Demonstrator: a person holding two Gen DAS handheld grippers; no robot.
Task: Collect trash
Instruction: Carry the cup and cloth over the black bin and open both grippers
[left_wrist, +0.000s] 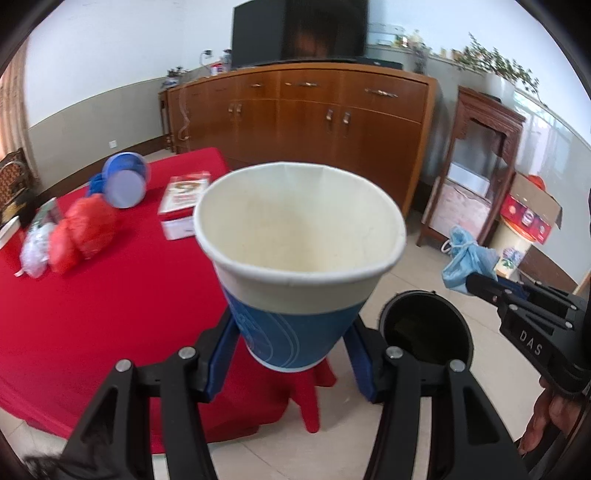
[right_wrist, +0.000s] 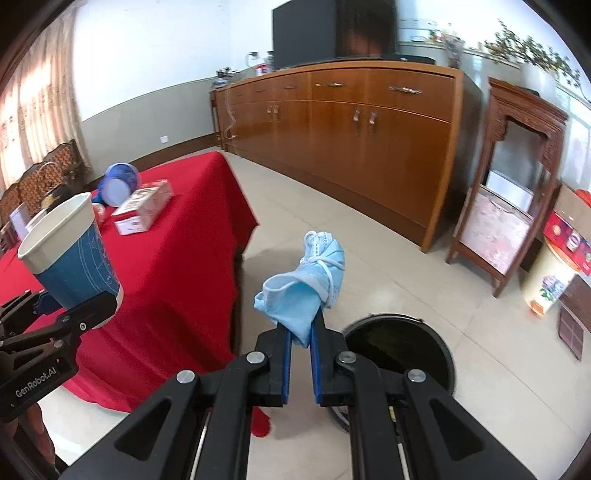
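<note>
An empty paper cup (left_wrist: 299, 266), white above and blue below, stands upright between the blue pads of my left gripper (left_wrist: 291, 326), which is shut on its lower part. In the right wrist view my right gripper (right_wrist: 301, 325) is shut on a crumpled light-blue face mask (right_wrist: 306, 284) with white ear loops. A round black trash bin (right_wrist: 402, 343) stands open on the tiled floor just beyond and to the right of the mask. The left wrist view shows the bin (left_wrist: 424, 328) right of the cup, with the right gripper (left_wrist: 476, 284) and the mask (left_wrist: 461, 258) above it.
A table with a red cloth (left_wrist: 110, 314) lies to the left, bearing red plastic bags (left_wrist: 85, 229), a blue tub (left_wrist: 125, 177) and a carton (left_wrist: 181, 199). A long wooden sideboard (left_wrist: 314, 122) lines the far wall. A wooden stand (right_wrist: 517, 184) and boxes sit at the right.
</note>
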